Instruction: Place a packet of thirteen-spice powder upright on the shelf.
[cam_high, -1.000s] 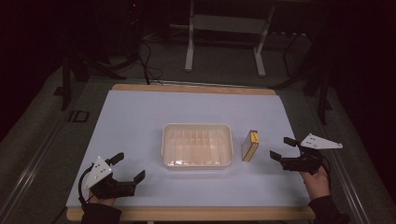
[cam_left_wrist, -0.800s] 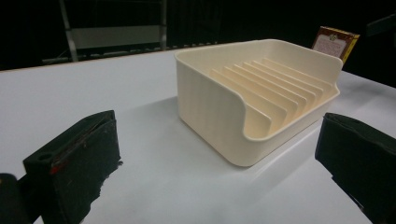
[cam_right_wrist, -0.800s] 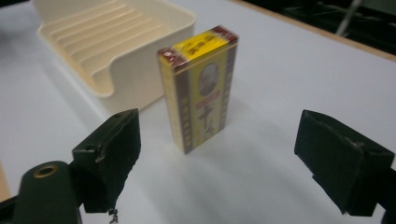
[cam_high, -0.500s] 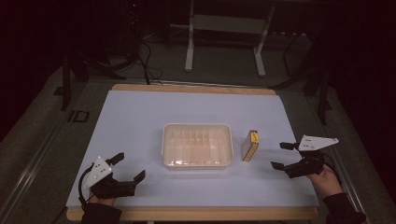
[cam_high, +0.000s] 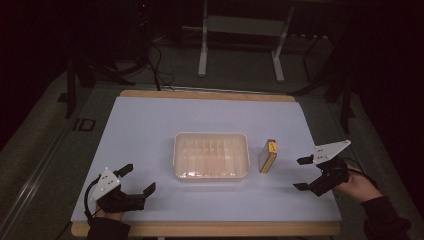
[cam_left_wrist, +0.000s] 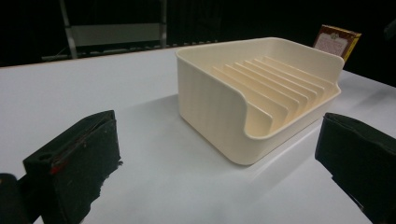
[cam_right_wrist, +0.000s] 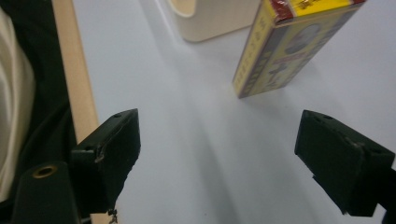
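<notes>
**Right gripper lined up on the upright box**

The right gripper (cam_high: 304, 173), at the lower right of the high view, has its jaws spread wide and holds nothing; it is tipped on its side with the open gap facing the small yellow cardboard box (cam_high: 268, 156), near it but apart. In the right gripper view that box (cam_right_wrist: 285, 46) stands at the top centre, roughly between the lines of the two jaws (a sign, I judge, that a side-on grasp is being prepared). The box stands upright on its narrow end, which leaves its flat faces free for a pinch.

Just left of it, close but seemingly not touching, sits the cream plastic tray with ribbed floor (cam_high: 211, 156), mid-frame on the pale blue counter (cam_high: 150, 125), likely the box's destination.

The left gripper (cam_high: 138, 179), lower left, rests well apart from the tray, jaws also spread and empty, pointed at the tray's (cam_left_wrist: 261, 93) near corner.
</notes>
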